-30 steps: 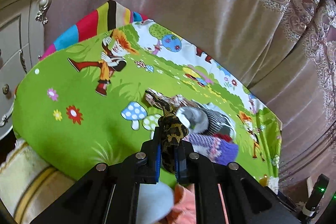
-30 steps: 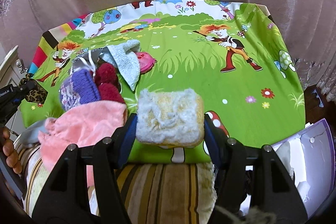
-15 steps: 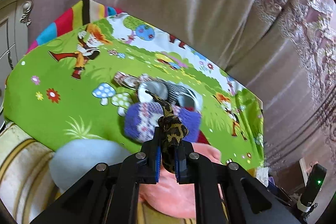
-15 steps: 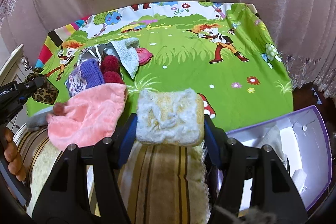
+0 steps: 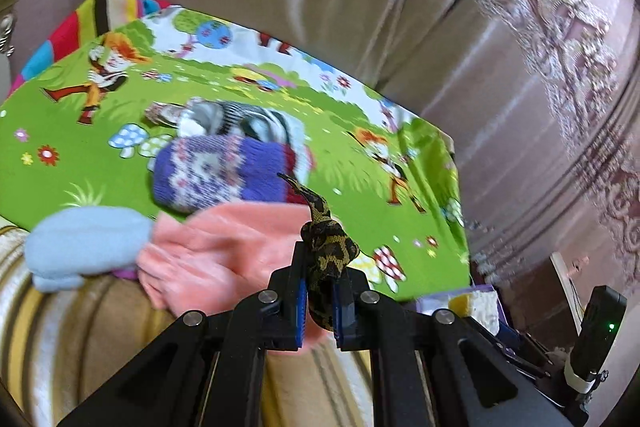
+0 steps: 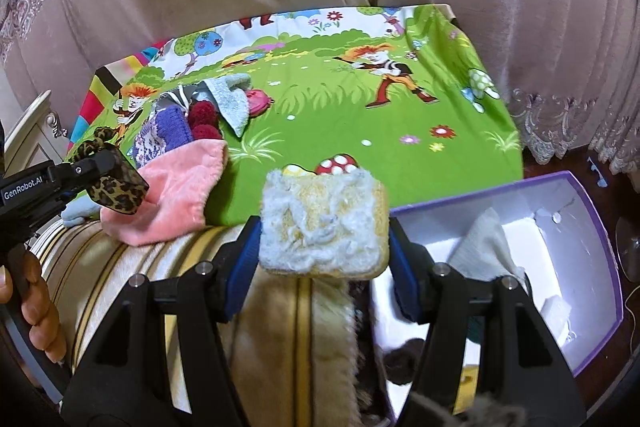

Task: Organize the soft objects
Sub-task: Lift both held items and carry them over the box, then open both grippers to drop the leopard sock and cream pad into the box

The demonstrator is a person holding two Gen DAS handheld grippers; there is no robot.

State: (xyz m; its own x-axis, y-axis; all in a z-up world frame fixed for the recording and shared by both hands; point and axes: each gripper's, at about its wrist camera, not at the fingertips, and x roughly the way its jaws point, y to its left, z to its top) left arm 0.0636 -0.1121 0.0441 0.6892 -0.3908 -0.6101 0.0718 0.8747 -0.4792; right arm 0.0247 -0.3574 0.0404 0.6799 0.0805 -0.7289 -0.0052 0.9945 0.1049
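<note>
A fluffy yellow-and-white sponge (image 6: 323, 223) is sitting clamped between the right tongs (image 6: 324, 247). A leopard-print strip (image 5: 330, 255) is being pinched in the closed left tongs (image 5: 320, 303). Beyond them, a pink cloth (image 6: 176, 191) and purple knit (image 5: 216, 175) are lying on the green cartoon-covered surface (image 6: 360, 131). A purple-edged box (image 6: 576, 267) is sitting right of the right tongs.

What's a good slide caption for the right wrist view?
Right gripper clamps a fluffy yellow sponge between cartoon-print cloth and open purple box.
</note>
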